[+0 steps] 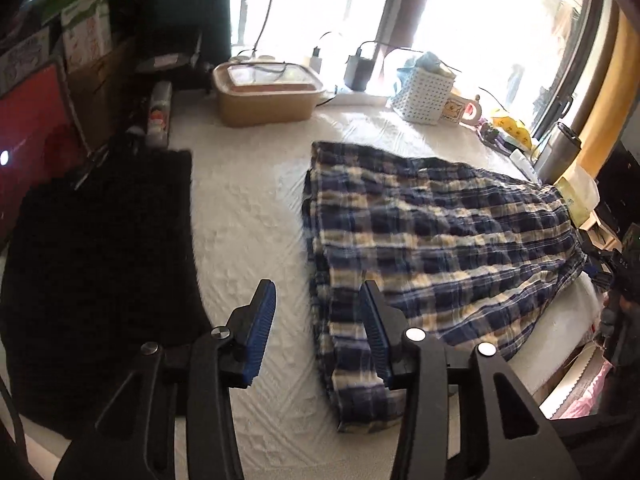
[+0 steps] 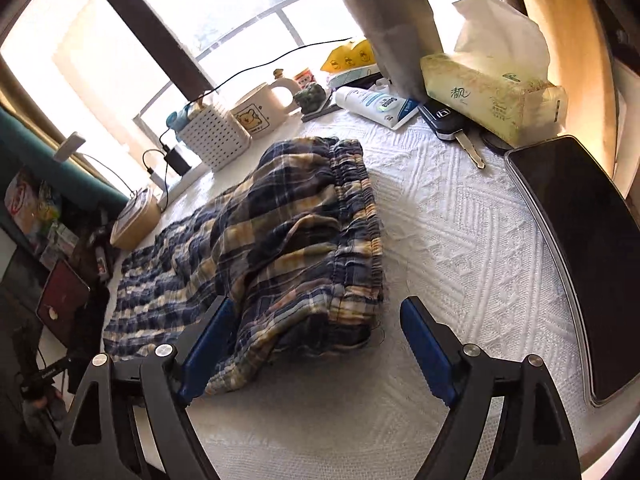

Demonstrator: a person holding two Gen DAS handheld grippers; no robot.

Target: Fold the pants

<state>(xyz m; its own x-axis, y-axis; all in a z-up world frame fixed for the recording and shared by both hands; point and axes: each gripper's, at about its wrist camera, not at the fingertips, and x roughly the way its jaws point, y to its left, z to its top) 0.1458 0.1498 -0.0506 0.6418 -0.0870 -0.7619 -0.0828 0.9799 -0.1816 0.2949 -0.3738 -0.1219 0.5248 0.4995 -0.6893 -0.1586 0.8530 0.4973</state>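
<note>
Clearly both grippers, left gripper [image 1: 318,330] and right gripper [image 2: 316,344], stand released beside plaid pants [image 2: 280,236].

A lived-in room of a home is shown, set around a table covered with a white quilted cloth [image 2: 460,240]. Along its far edge, under a large bright window [image 1: 320,0], everyday things are crowded: a bear-printed mug [image 2: 260,110], a white perforated basket [image 2: 214,140], a tissue box [image 2: 492,96], a lotion tube [image 2: 376,104] and a car key [image 2: 452,120]. Plaid pants [image 2: 280,232] are laid on the cloth.
</note>
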